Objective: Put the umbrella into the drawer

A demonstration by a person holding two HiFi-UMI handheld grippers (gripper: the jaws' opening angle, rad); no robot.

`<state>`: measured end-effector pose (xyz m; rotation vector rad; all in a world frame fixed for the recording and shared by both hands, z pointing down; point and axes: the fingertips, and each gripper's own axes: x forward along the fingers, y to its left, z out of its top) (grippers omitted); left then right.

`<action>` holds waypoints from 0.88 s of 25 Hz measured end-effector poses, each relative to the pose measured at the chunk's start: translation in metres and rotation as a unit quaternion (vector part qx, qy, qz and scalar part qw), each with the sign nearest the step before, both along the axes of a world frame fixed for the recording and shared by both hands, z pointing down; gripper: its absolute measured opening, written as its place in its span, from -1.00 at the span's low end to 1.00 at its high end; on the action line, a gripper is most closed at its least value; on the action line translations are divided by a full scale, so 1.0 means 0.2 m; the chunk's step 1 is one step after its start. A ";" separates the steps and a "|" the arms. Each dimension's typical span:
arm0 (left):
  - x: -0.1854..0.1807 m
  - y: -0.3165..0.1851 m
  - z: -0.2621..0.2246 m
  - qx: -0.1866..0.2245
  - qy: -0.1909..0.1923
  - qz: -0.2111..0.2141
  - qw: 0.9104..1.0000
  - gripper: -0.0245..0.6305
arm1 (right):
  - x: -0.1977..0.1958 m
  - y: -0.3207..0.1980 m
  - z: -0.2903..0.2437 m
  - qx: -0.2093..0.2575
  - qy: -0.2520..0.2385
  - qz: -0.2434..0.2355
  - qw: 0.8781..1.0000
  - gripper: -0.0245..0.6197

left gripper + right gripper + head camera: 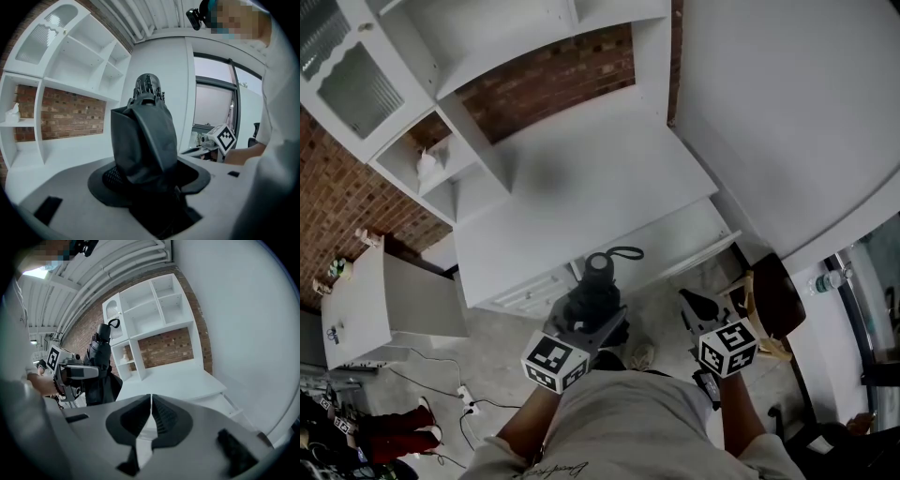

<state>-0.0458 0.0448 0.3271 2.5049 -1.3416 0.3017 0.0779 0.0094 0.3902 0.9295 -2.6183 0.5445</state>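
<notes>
A folded black umbrella [598, 279] with a wrist loop on its handle stands upright in my left gripper [598, 317], which is shut on its cloth body. In the left gripper view the umbrella [145, 131] fills the space between the jaws of that gripper [150, 180]. It hangs just in front of the white desk [581, 187]. An open white drawer [680, 246] sticks out under the desk top, to the right of the umbrella. My right gripper [698, 307] is near the drawer's front corner. Its pads [161, 416] meet with nothing between them.
White shelving [441, 159] against a brick wall [553, 80] rises behind the desk. A small white cabinet [366, 309] stands at the left, and a wooden chair [769, 300] at the right. Cables and a power strip [464, 398] lie on the floor.
</notes>
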 end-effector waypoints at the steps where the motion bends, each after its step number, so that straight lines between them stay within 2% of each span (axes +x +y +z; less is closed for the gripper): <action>1: 0.00 0.00 0.01 -0.002 0.000 0.001 1.000 -0.08 | 0.00 0.00 0.00 0.000 0.001 0.001 1.000 -0.83; 11: -0.01 -0.19 0.05 -0.015 -0.007 0.030 0.999 -0.08 | 0.10 -0.08 0.06 -0.019 0.009 0.042 0.999 -0.83; 22: -0.03 -0.51 0.08 -0.014 -0.015 0.066 0.998 -0.08 | 0.07 -0.33 0.05 -0.019 0.017 0.075 0.997 -0.83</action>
